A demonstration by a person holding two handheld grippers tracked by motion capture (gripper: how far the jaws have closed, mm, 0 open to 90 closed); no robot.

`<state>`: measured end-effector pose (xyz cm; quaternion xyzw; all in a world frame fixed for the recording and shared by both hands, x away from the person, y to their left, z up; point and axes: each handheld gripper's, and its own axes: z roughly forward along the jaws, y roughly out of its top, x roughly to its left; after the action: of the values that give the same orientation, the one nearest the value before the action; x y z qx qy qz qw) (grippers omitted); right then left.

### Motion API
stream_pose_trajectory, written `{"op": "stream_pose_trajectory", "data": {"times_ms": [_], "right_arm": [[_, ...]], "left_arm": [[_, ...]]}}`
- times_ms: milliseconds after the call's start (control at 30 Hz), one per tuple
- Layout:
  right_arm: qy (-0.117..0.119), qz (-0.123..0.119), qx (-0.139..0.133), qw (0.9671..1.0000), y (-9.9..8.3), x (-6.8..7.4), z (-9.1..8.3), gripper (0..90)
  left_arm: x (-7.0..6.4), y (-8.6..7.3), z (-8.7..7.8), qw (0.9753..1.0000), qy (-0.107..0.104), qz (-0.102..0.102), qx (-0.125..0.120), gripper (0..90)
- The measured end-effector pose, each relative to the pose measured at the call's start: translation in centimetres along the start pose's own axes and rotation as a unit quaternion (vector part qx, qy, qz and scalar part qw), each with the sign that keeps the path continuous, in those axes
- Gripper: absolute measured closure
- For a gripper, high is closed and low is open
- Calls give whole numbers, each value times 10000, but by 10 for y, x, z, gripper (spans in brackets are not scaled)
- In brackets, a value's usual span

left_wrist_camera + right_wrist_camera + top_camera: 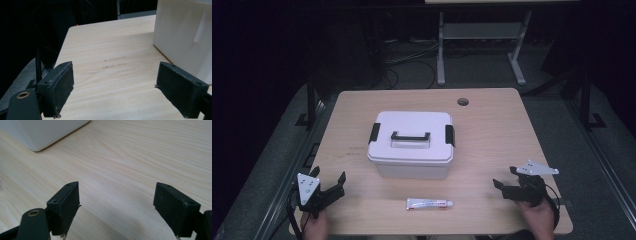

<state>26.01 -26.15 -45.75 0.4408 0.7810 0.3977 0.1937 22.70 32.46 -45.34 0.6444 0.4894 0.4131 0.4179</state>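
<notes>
A white lidded box (pixel 411 144) with a black handle and two black side latches stands in the middle of the wooden table (pixel 492 130). A small white tube (pixel 429 204) with red print lies flat in front of it, near the table's front edge. My left gripper (pixel 329 183) rests at the front left corner, open, with nothing between its jaws. In the left gripper view the box's wall (pixel 183 37) is at the right beyond the open left gripper (pixel 115 87). My right gripper (pixel 507 177) sits at the front right, open and empty. The right gripper view has the box's corner (pixel 42 132) at top left.
A round cable hole (pixel 463 102) is in the table's far right part. Beyond the table stand the white legs of another table (pixel 441 50) on a dark floor with cables. Faint marks (pixel 113 62) show on the wood left of the box.
</notes>
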Motion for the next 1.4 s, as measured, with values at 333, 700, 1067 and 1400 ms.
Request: {"op": "stream_pose_trajectory", "data": {"times_ms": [333,700,1067,1400], "right_arm": [[138,-154,167,9996,16,-1,-1,189],[425,-526,804,9945,42,-13,4,173],[617,-1073,1264,9842,62,-17,7,169],[867,-1618,1738,9675,87,-10,15,199]], "left_arm": [[-1,-1,-2,9999,-141,11,-100,136],[0,-1,-1,9997,-209,68,-62,135],[-2,1,-1,9997,-235,100,-68,136],[1,1,-3,9997,-230,63,-92,136]]}}
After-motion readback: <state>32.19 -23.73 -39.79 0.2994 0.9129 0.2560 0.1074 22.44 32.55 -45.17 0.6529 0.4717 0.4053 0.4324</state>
